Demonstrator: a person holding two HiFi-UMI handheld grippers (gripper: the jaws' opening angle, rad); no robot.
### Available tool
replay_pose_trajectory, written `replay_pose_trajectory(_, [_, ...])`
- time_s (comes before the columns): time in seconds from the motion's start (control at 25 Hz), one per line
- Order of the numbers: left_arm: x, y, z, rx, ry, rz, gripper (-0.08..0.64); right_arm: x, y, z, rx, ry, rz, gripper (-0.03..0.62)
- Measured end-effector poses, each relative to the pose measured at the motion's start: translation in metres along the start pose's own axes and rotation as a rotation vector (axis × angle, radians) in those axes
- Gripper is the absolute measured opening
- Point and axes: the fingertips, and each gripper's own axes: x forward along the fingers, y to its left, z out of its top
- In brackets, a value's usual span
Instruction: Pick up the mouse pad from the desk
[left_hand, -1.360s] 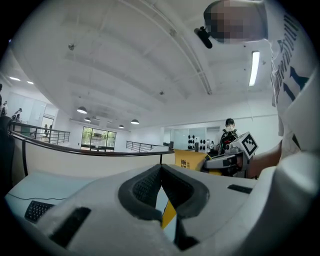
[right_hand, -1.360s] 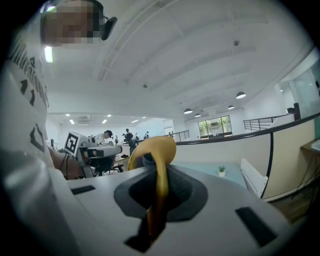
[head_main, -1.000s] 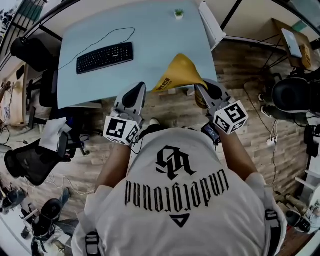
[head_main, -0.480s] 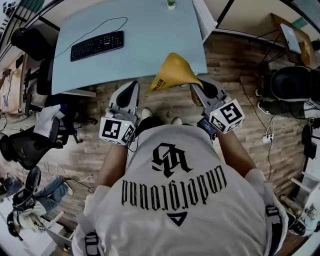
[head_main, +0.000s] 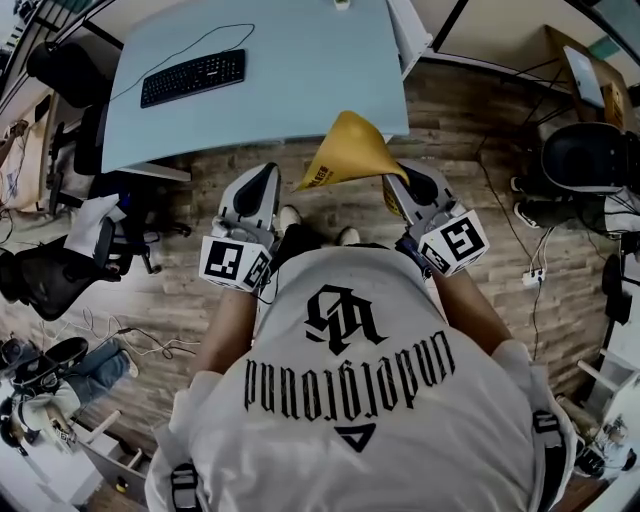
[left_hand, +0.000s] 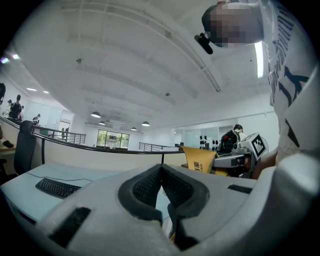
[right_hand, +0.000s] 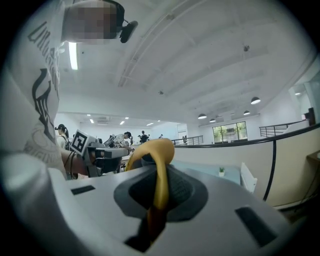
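Observation:
The yellow mouse pad (head_main: 345, 148) hangs curled over the wooden floor, off the light blue desk (head_main: 300, 85). My right gripper (head_main: 393, 178) is shut on its near right edge. In the right gripper view the pad (right_hand: 159, 167) runs as a yellow strip between the pads of the right gripper (right_hand: 160, 192). My left gripper (head_main: 268, 172) is level beside it, a little to the left, and touches nothing. In the left gripper view the left gripper (left_hand: 161, 172) has its pads together with nothing between them, and the pad (left_hand: 200, 159) shows to the right.
A black keyboard (head_main: 193, 77) with its cable lies on the desk's left half. A small plant (head_main: 342, 4) stands at the desk's far edge. Black office chairs stand at the left (head_main: 50, 280) and right (head_main: 585, 155). Cables and bags lie on the floor.
Both grippers and the pad have drawn back from the desk together. The pad, which overlapped the desk's near edge, now hangs over the floor. The grip has not changed.

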Motion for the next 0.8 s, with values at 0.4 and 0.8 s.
replay_pose_trajectory(0.4, [-0.002, -0.018, -0.003, -0.002, 0.001, 0.007, 0.008, -0.015, 0.001, -0.003, 0.004, 0.003, 0.010, 0.023])
replay_pose_trajectory(0.8, [-0.004, -0.026, -0.004, 0.002, 0.003, 0.014, 0.008, -0.017, 0.006, -0.007, 0.011, 0.020, 0.047, 0.023])
